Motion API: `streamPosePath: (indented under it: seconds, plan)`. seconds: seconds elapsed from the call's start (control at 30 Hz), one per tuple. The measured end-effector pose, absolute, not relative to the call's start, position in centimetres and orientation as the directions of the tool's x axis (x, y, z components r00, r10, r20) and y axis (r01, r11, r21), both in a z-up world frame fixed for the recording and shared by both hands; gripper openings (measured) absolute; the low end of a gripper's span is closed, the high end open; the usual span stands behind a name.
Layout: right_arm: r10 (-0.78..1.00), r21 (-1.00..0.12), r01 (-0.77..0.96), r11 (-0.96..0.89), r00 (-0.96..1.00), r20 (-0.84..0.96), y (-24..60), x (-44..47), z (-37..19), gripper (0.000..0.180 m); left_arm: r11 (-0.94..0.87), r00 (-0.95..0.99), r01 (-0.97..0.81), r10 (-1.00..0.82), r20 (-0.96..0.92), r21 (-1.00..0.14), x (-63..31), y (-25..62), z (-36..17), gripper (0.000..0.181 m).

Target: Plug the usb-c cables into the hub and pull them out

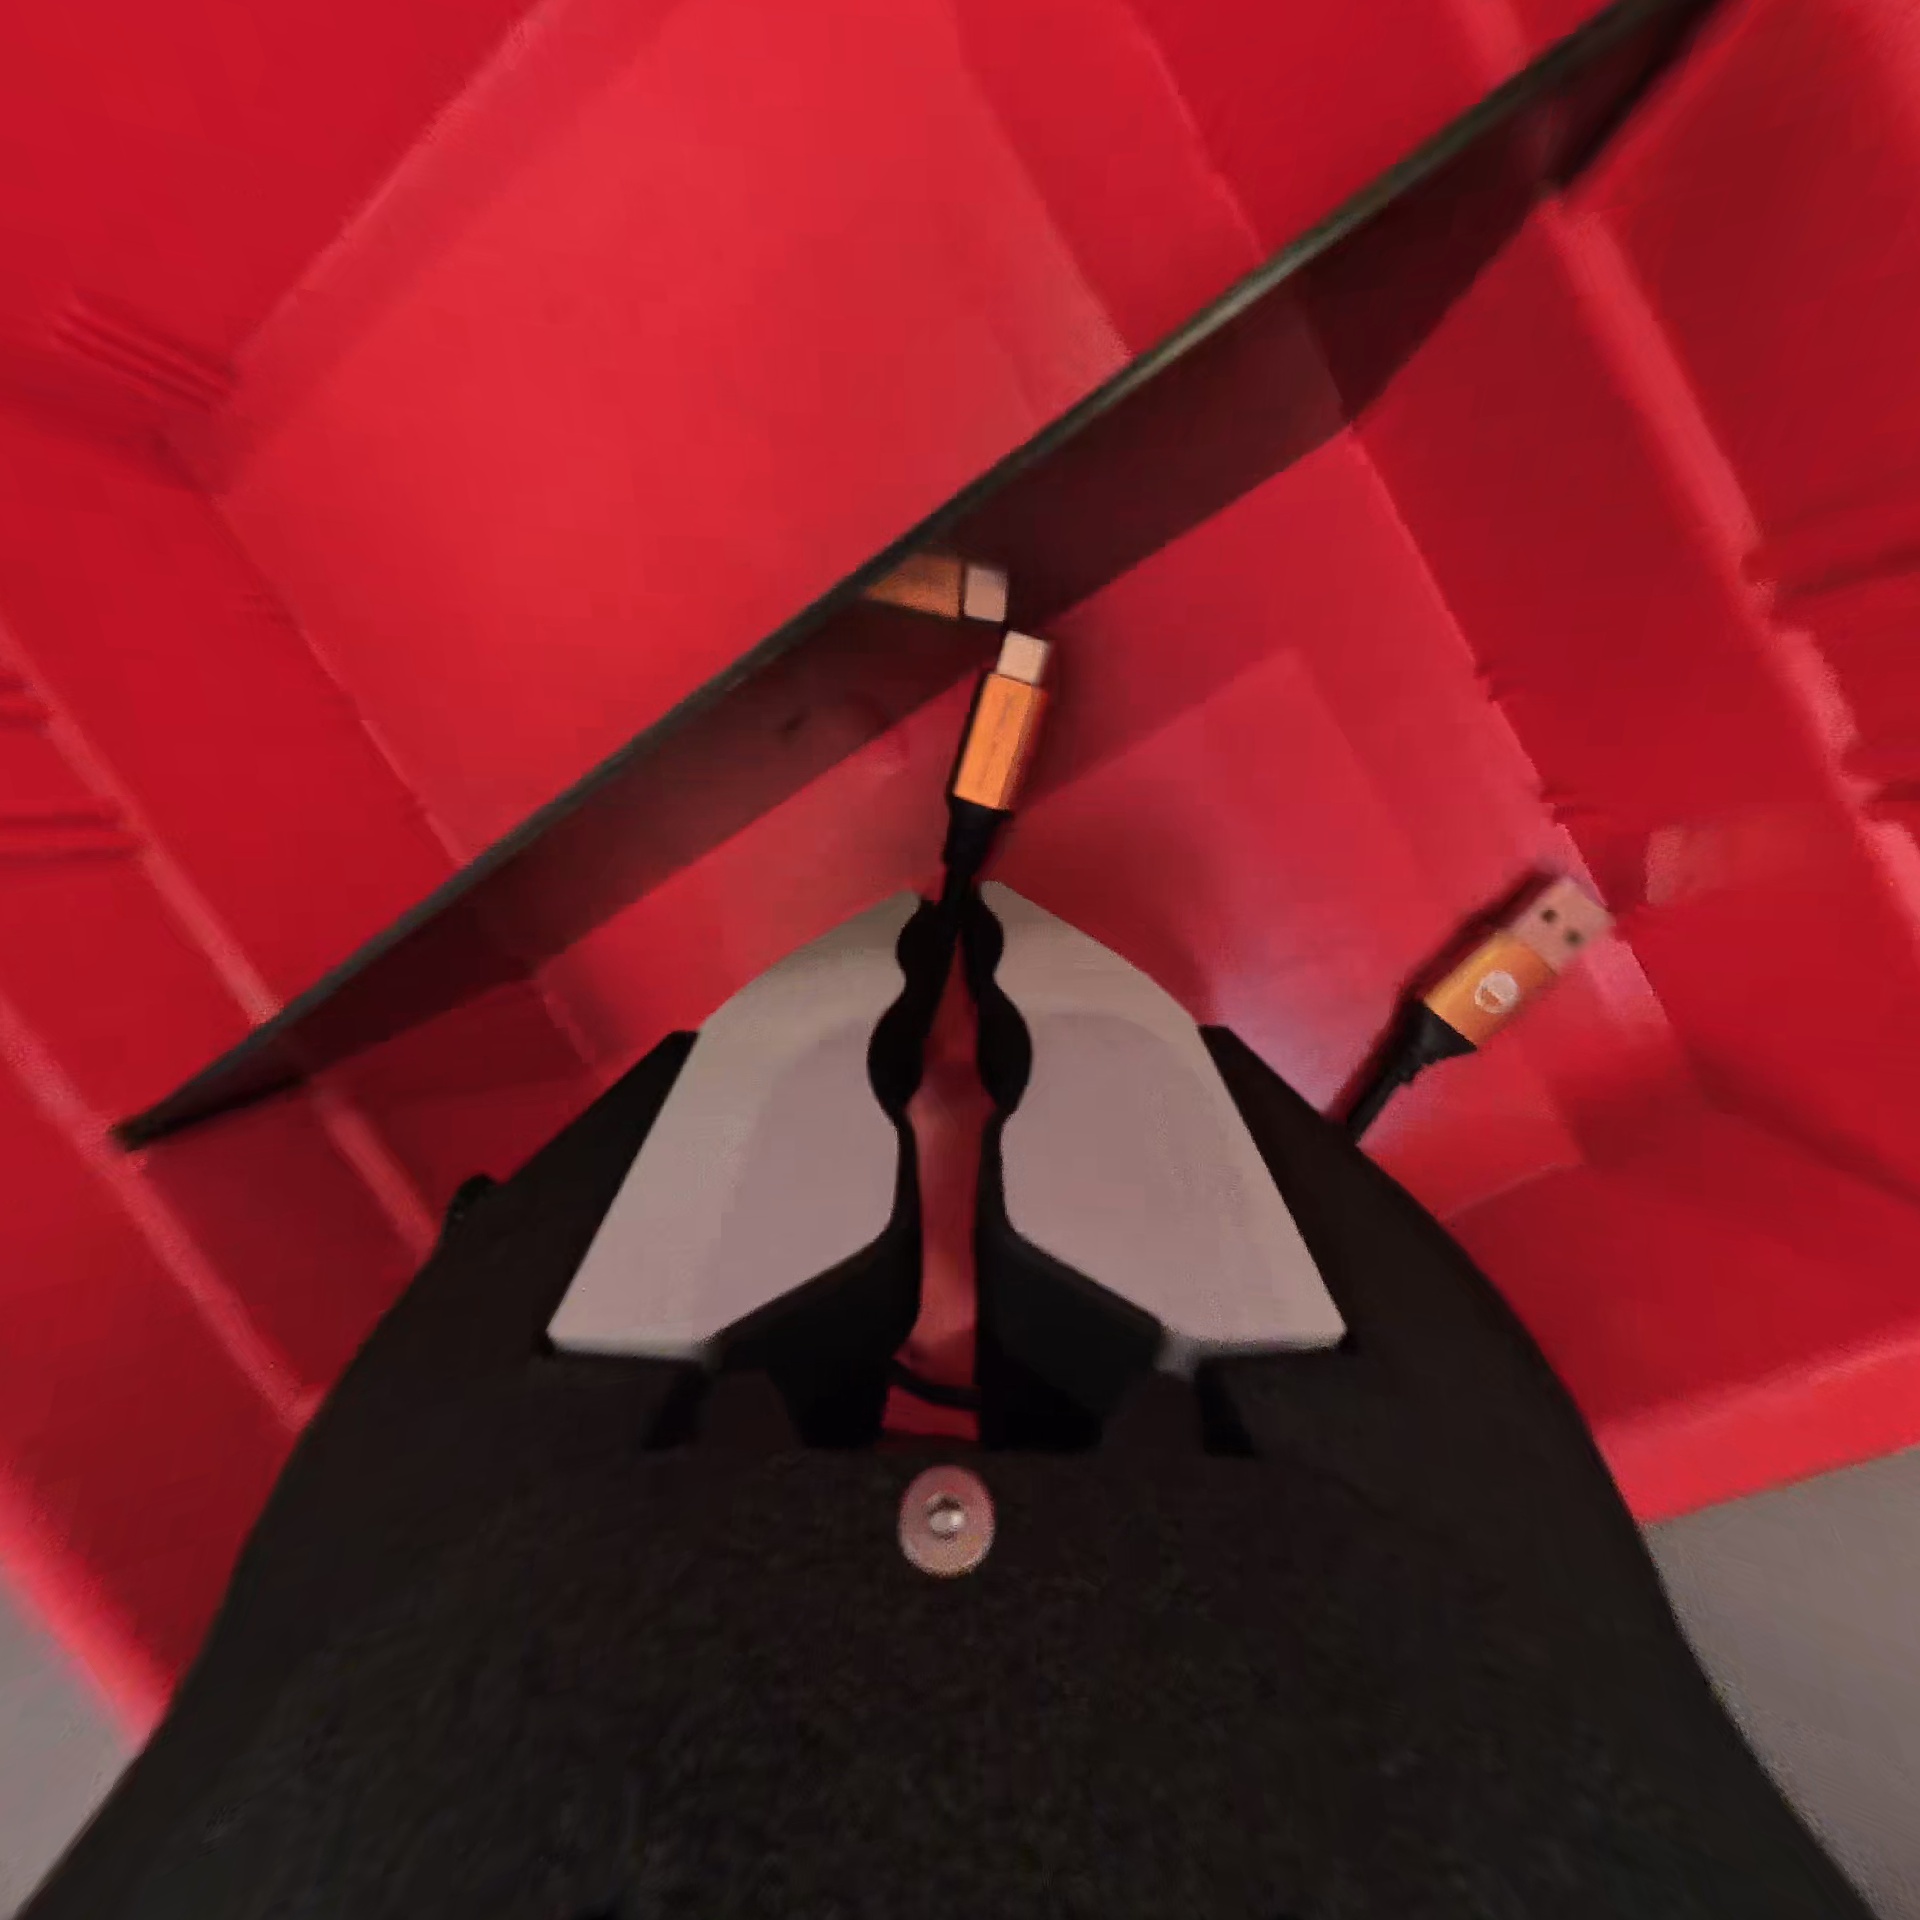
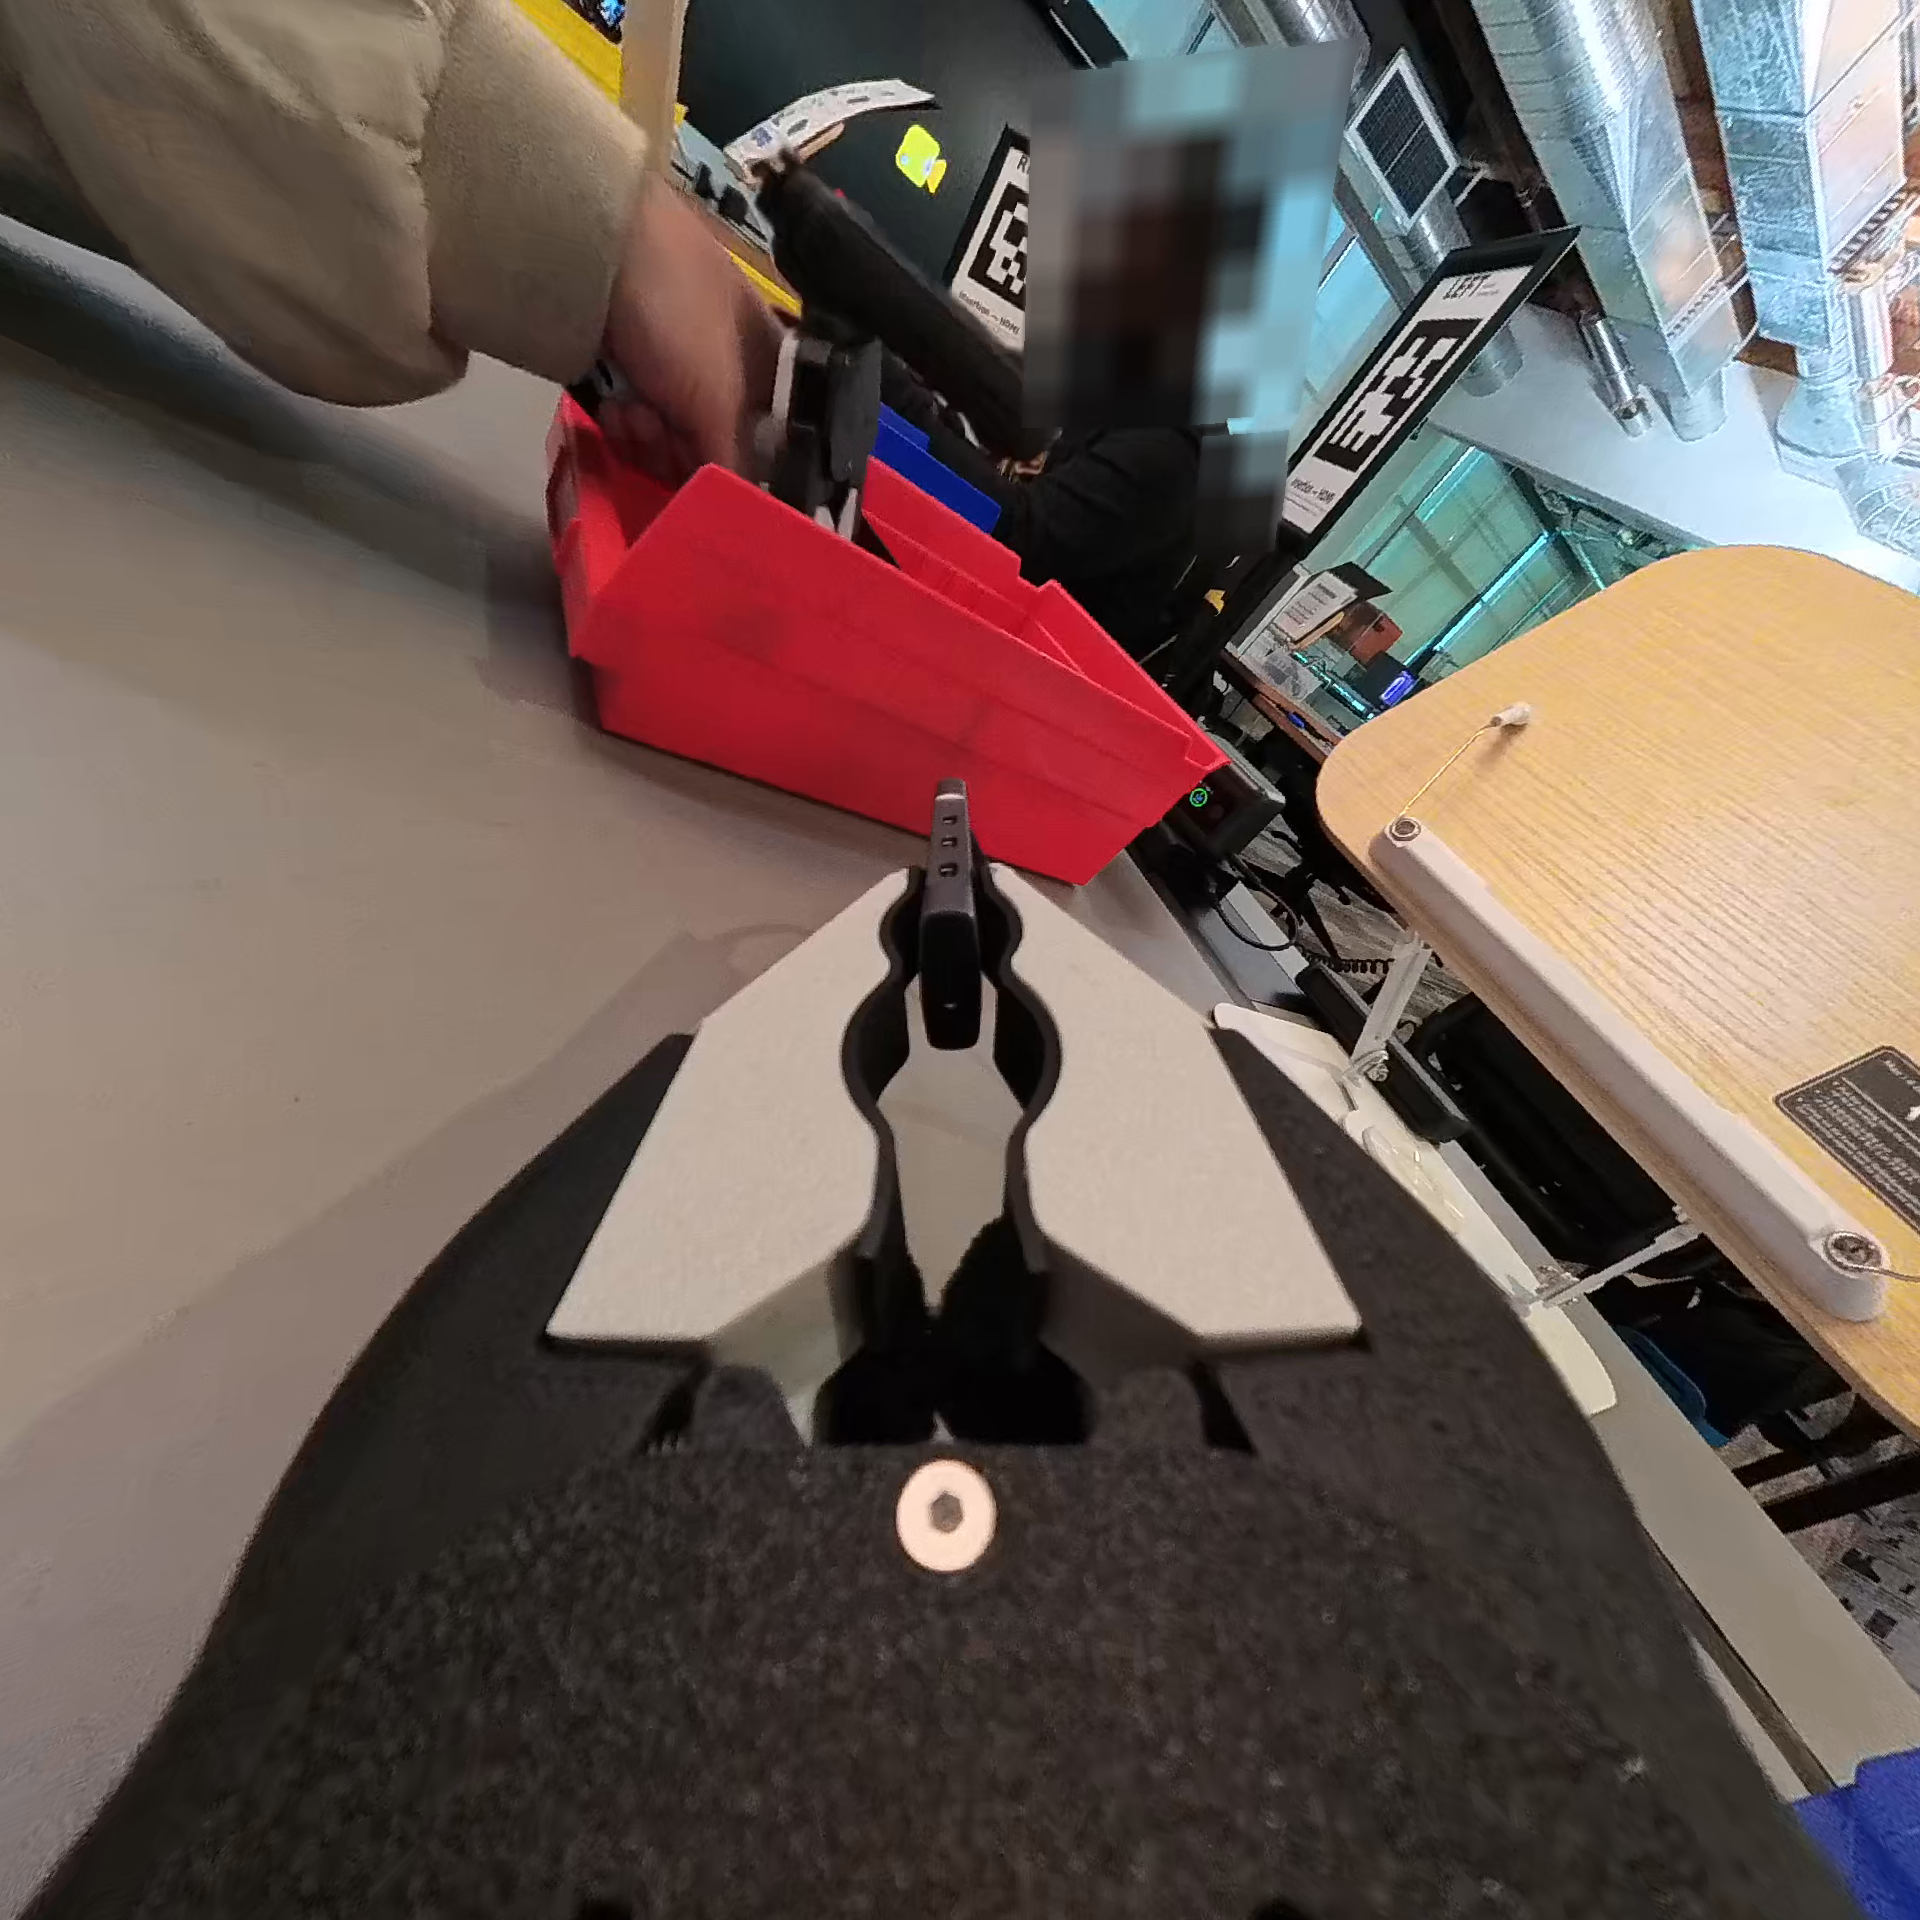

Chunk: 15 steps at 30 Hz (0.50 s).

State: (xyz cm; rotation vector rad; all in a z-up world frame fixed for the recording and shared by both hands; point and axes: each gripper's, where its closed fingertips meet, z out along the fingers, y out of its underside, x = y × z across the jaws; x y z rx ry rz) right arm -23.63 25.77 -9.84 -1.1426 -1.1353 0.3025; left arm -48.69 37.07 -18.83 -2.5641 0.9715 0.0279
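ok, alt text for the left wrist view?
The left gripper, shut on a black cable, holds its orange USB-C plug inside a red bin, the tip close to a dark glossy divider that reflects it. The cable's other end, an orange USB-A plug, lies to the right.

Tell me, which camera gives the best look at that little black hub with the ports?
The right wrist view. The right gripper is shut on the hub, which stands dead centre with its row of ports facing the camera. The left wrist view shows no hub, only the orange-tipped cable inside the red bin.
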Motion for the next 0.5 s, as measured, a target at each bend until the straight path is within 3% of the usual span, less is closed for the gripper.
streamPosePath:
  seconds: [0.03, 0.27, 0.4, 0.5]
  plan:
    - [0.696, -0.829, 0.334, 0.449, 0.452, 0.558, 25.8, -23.6, -9.8, 0.009, -0.653, 0.749, -0.654, -0.632, -0.202, -0.382, -48.8, 37.0, -17.7, 0.004]
    - [0.684, -0.825, 0.334, 0.455, 0.462, 0.565, 25.8, -23.5, -9.7, 0.009, -0.364, 0.707, -0.699, -0.479, -0.520, -0.616, -48.4, 31.9, 0.6, 0.002]
    - [0.673, -0.825, 0.332, 0.458, 0.477, 0.566, 25.9, -23.2, -9.4, 0.009, -0.232, 0.684, -0.678, -0.547, -0.483, -0.698, -45.8, 24.8, 8.0, 0.002]
    - [0.667, -0.823, 0.333, 0.461, 0.482, 0.568, 25.9, -23.0, -9.3, 0.009, -0.171, 0.609, -0.604, -0.728, -0.313, -0.778, -41.9, 19.3, 9.1, 0.001]
